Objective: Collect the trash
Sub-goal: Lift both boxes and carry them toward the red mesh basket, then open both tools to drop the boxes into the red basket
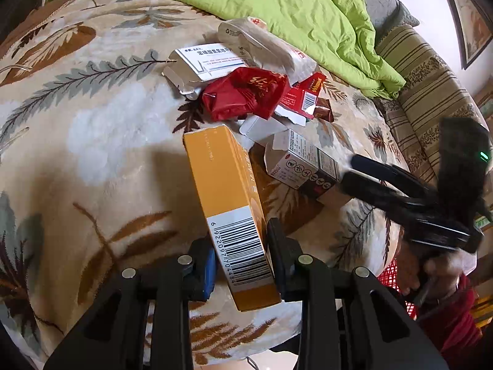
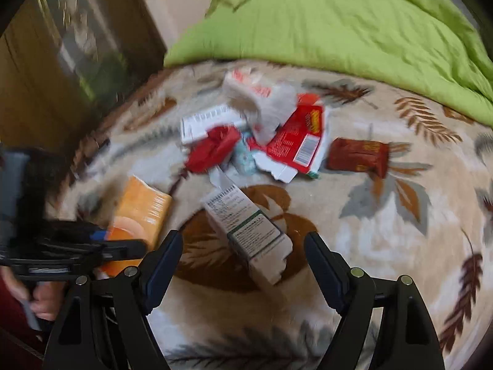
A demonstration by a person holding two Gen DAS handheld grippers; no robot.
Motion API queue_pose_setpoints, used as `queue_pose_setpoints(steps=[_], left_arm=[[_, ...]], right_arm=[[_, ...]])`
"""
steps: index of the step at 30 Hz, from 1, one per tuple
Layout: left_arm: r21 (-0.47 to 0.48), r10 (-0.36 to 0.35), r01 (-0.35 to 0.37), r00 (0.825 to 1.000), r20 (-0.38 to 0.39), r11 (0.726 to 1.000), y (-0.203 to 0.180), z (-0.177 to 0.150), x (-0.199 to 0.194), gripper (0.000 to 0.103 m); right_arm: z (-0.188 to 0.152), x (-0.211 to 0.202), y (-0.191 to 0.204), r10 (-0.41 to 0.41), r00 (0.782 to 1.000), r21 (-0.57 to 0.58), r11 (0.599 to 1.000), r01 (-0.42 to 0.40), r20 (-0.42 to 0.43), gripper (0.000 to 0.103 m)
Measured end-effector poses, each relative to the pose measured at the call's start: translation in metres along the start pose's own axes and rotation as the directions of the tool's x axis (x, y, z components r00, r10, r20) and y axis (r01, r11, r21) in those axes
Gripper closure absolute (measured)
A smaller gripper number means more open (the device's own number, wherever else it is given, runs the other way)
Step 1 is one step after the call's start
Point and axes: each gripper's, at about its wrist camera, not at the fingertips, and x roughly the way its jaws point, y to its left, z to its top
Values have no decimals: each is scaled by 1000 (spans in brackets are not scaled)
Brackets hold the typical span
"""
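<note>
Left wrist view, left tool (image 1: 240, 256) clamped on orange box (image 1: 228, 197), right tool (image 2: 243, 265) spread wide around white carton (image 2: 246, 231)

Two close wrist views — same trash pile (image 1: 246, 92), opposite sides

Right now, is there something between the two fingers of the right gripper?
Yes. In the right wrist view, the open right gripper has the white carton lying between its fingers, on the leaf-patterned blanket; neither finger touches it.

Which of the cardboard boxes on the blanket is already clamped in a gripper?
The orange box with the barcode: the left gripper is shut on it. The white-and-green box merely lies between the open right gripper fingers.
</note>
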Motion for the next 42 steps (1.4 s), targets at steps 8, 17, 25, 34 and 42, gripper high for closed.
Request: queue_pose_setpoints(steps=[8, 17, 25, 34, 42], left_arm=[[43, 25, -26, 999, 30, 999, -11, -5, -6, 74], [115, -1, -3, 999, 41, 993, -42, -14, -12, 74], [272, -74, 72, 997, -1, 960, -113, -29, -11, 74], [505, -193, 255, 966, -174, 825, -246, -68, 20, 74], [613, -234, 414, 906, -354, 673, -359, -118, 58, 74]], right_arm=[[-19, 11, 3, 30, 1000, 56, 998, -30, -1, 52], [-59, -60, 4, -22, 990, 234, 972, -11, 137, 53], [-131, -148, -43, -124, 962, 481, 876, -10, 245, 53], [-252, -271, -99, -414, 888, 738, 660, 141, 200, 52], [-321, -323, -122, -549, 825, 850, 491, 190, 132, 49]])
